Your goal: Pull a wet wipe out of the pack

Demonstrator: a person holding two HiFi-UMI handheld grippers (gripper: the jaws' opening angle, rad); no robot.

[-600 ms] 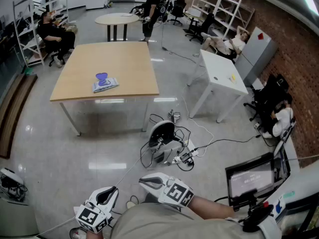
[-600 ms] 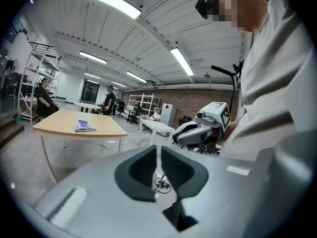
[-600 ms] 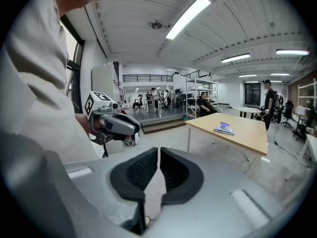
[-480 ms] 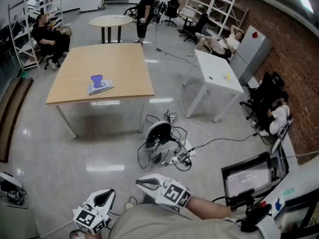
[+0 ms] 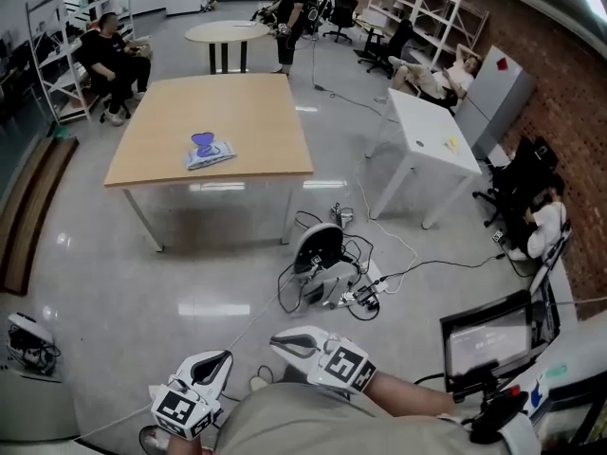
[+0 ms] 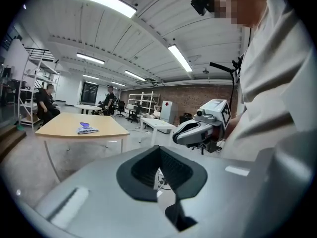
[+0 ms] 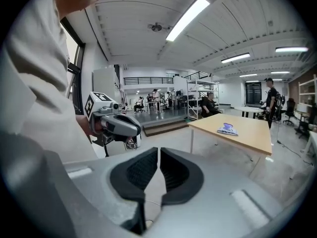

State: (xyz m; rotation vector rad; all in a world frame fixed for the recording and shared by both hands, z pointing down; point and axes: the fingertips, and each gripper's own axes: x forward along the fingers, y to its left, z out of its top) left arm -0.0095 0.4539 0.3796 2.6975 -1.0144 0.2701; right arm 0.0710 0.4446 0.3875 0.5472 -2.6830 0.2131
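Note:
The wet wipe pack [image 5: 211,152], pale with a purple top, lies flat on the wooden table [image 5: 256,112] far ahead across the floor. It also shows as a small shape in the left gripper view, pack [image 6: 87,129], and in the right gripper view, pack [image 7: 227,129]. My left gripper [image 5: 214,364] and right gripper [image 5: 288,341] are held low against my body, far from the table. Both have their jaws shut with nothing between them. Each gripper's camera catches the other: the right gripper [image 6: 184,131] and the left gripper [image 7: 130,128].
A tangle of cables and a round device [image 5: 322,254] lie on the floor between me and the table. A white table [image 5: 427,136] stands to the right, a round table [image 5: 228,34] behind. A monitor [image 5: 488,344] is near my right. People sit around the room's edges.
The head view has shifted slightly, so the table and pack sit a little further right in frame. Both grippers stay low by my body, still shut.

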